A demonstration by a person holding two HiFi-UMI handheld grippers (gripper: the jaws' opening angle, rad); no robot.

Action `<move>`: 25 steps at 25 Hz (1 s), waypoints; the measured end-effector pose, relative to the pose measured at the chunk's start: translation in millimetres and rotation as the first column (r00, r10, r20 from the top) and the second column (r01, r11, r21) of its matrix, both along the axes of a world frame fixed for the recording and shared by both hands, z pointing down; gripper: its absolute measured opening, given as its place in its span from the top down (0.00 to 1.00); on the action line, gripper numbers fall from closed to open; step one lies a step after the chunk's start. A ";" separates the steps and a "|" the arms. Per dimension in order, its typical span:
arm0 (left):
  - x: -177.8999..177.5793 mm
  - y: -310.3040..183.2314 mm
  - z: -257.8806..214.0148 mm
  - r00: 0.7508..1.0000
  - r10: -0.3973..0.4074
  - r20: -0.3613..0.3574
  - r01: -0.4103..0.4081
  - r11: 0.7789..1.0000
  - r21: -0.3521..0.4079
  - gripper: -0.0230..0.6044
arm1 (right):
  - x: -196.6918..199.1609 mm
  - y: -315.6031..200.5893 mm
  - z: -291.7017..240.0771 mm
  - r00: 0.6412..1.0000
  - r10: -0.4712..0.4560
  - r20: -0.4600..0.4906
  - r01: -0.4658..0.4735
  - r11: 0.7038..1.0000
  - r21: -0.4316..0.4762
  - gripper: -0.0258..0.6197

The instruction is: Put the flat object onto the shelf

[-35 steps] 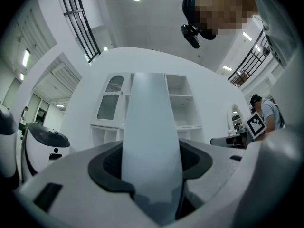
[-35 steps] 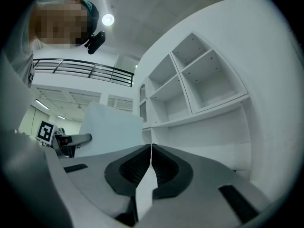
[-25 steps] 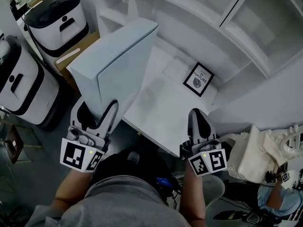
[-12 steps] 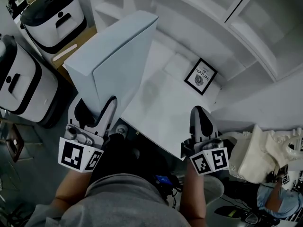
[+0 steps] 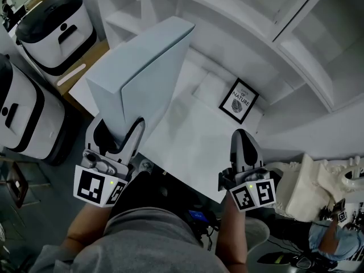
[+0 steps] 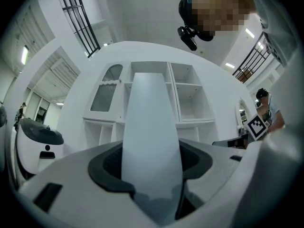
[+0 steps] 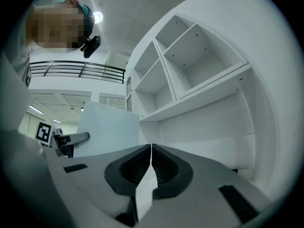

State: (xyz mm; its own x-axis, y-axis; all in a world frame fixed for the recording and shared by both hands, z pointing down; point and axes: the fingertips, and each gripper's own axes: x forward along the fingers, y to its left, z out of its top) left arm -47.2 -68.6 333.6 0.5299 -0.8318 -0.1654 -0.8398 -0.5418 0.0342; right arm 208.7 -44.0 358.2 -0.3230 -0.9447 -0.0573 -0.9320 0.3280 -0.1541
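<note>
Shelf ledge (image 5: 187, 132) bare left of framed print (image 5: 239, 100); your L gripper (image 5: 118, 125) grips flat panel (image 5: 142, 67), edge-up, long axis shelfward; R gripper (image 5: 243, 136) closed, empty.

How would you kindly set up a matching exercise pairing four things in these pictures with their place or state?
Things:
1. left gripper
2. right gripper
3. framed picture
4. white-and-black machine

Places or states:
A. on the white ledge
B. jaws together, nothing between them
C. far left, beside the shelf unit
D. clamped on the flat board

Pairs: 1-D, 2-B, 3-A, 4-C.
</note>
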 end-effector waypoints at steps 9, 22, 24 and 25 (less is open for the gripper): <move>1.0 -65.4 2.5 0.999 0.045 0.007 -0.045 0.999 -0.004 0.53 | -5.2 -52.7 -2.2 0.999 0.040 -0.002 -0.040 0.999 -0.006 0.91; -5.6 -124.2 14.4 0.993 0.118 0.006 -0.118 0.993 -0.022 0.53 | -16.2 -96.6 -2.2 0.995 0.099 -0.023 -0.100 0.995 -0.021 0.91; -8.8 -130.8 16.7 0.991 0.132 0.006 -0.132 0.991 -0.027 0.53 | -20.1 -100.5 -1.6 0.993 0.111 -0.026 -0.111 0.993 -0.026 0.91; -10.6 -133.9 17.7 0.990 0.139 0.005 -0.139 0.990 -0.029 0.53 | -22.2 -102.3 -1.2 0.993 0.116 -0.029 -0.117 0.993 -0.029 0.91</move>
State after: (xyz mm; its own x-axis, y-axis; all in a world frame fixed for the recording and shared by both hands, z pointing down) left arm -57.8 -202.5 351.3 0.6418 -0.7544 -0.1381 -0.7567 -0.6522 0.0460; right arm 186.5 -146.4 357.0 -0.2114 -0.9772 -0.0211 -0.9676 0.2123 -0.1367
